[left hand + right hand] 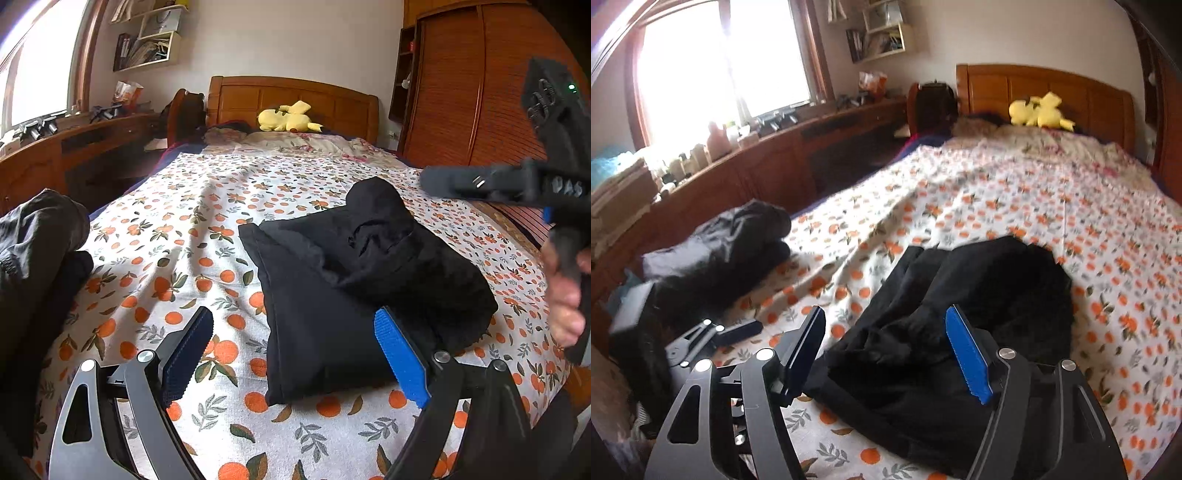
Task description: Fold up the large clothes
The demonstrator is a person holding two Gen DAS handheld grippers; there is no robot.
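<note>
A black garment (pixel 354 280) lies folded into a thick bundle on the orange-patterned bedsheet (pixel 207 206); it also shows in the right wrist view (pixel 960 332). My left gripper (pixel 295 354) is open and empty, hovering just above the bundle's near edge. My right gripper (pixel 886 350) is open and empty above the bundle's near end; its body (pixel 554 184) shows at the right of the left wrist view, held by a hand. The left gripper's fingers (pixel 738 330) lie low at the left in the right wrist view.
A pile of dark clothes (pixel 40 251) sits at the bed's left edge, also in the right wrist view (pixel 738 251). A yellow plush toy (pixel 288 118) lies by the wooden headboard (pixel 295 96). A wooden desk (pixel 757 173) runs along the left; a wardrobe (pixel 480 92) stands right.
</note>
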